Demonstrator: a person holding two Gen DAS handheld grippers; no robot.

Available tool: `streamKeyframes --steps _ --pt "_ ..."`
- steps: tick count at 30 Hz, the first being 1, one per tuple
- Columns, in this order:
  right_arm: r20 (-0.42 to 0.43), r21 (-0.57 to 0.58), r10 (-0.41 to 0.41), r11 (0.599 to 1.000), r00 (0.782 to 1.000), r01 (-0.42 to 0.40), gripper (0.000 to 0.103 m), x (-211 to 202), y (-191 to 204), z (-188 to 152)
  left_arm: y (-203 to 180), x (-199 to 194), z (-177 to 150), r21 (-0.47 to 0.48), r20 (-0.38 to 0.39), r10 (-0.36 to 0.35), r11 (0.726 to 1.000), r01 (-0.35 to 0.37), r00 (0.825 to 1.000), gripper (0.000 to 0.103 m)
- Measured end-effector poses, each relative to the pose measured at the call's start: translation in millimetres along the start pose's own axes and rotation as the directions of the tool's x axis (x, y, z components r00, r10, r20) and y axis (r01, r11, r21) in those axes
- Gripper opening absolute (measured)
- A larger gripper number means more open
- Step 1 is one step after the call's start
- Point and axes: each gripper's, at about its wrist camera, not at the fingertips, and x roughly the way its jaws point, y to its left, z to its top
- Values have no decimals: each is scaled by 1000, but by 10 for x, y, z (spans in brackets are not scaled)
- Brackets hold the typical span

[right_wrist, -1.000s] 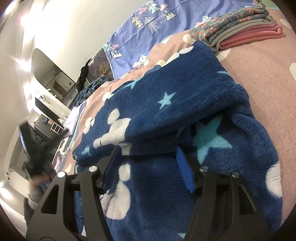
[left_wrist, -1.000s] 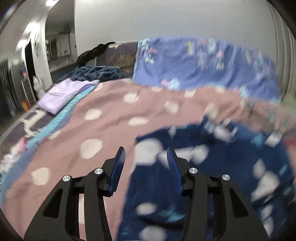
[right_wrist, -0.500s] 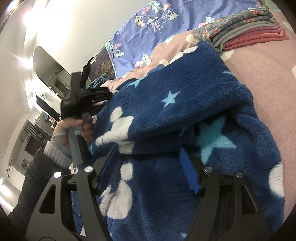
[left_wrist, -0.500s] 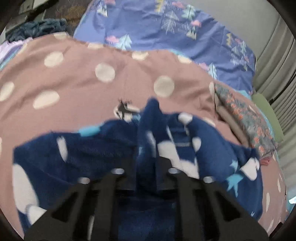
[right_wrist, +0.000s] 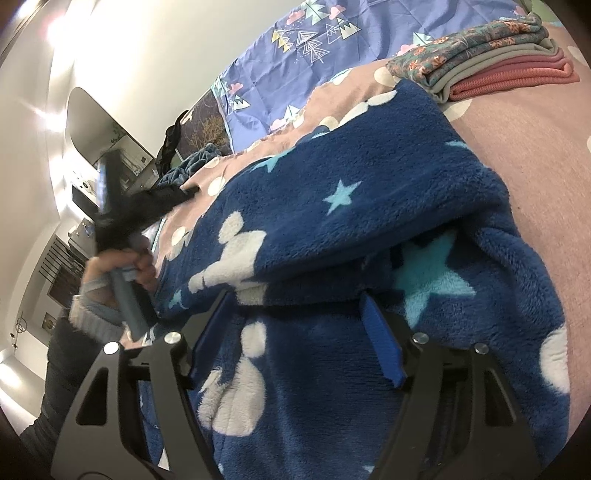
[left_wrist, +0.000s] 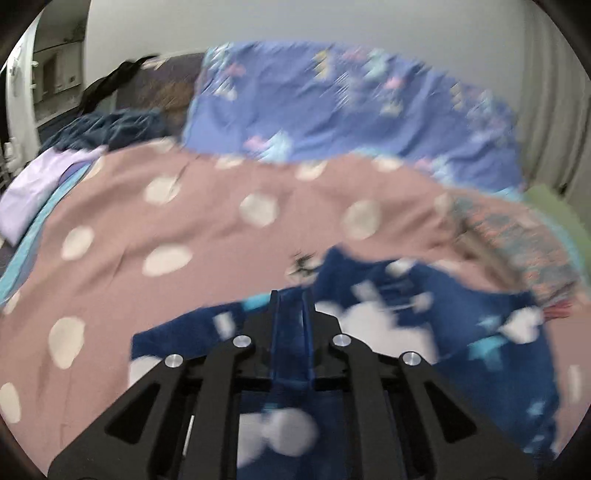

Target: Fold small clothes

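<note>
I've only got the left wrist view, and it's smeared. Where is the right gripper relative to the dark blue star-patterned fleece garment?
Observer: The right gripper hangs over the dark blue star-patterned fleece garment. Its jaws have just been opening, and the fleece beneath them is unpinched.
Operator: Folded yet?
Observer: One layer lies over another; that edge crosses just past the fingertips.
Operator: The stack beyond?
Observer: The folded stack shows floral, grey and coral layers.

Bed (left_wrist: pixel 207 236) under pink white-dotted cover. Plain pale wall (left_wrist: pixel 295 22) behind it; arched doorway (right_wrist: pixel 92 118) left of bed, brightly lit beyond; grey curtain (left_wrist: pixel 554 110) right.
</note>
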Motion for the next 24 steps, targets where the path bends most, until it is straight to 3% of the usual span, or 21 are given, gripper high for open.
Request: streamKeyframes --steps 2,3,4,5,6,9,12,15,18,21,23,24 --pt "0 -1 -1 1000 1000 1 72 0 3 -2 -127 -27 -48 21 -13 -75 997 75 997 15" --pt "0 -2 -2 1000 1000 2 72 1 5 -3 -236 83 -146 64 -60 -84 994 87 995 26" --pt "0 -2 -2 1000 1000 2 72 0 6 -5 -314 225 -260 100 -101 -45 993 55 994 39" --pt "-1 -2 -2 1000 1000 2 72 0 6 -4 -378 395 -426 144 -141 23 990 -3 990 43" --pt "-1 -4 -4 1000 1000 4 72 6 12 -9 -452 472 -563 185 -126 69 982 -45 990 43" --pt "-7 -15 -23 1000 1000 23 73 27 24 -15 -644 234 -551 273 -23 172 949 -159 985 44" --pt "-11 -30 -39 999 999 39 74 48 59 -31 -688 -157 -609 323 17 120 939 -119 993 54" --pt "-10 -28 -38 999 999 37 74 47 56 -27 -574 -780 -813 300 76 40 952 -61 996 66" --pt "-10 -34 -46 998 999 46 72 49 71 -35 -457 -1200 -1127 289 63 -1 957 -17 998 70" --pt "-6 -32 -79 996 997 79 58 43 72 -39 -240 -1548 -1611 321 26 72 944 -76 997 70" --pt "-10 -17 -140 990 990 140 24 -10 44 -52 -149 -1687 -1812 343 29 135 929 -137 990 70" --pt "-34 -12 -181 983 983 181 21 -86 37 -74 -49 -1823 -1916 333 33 161 929 -162 986 70"
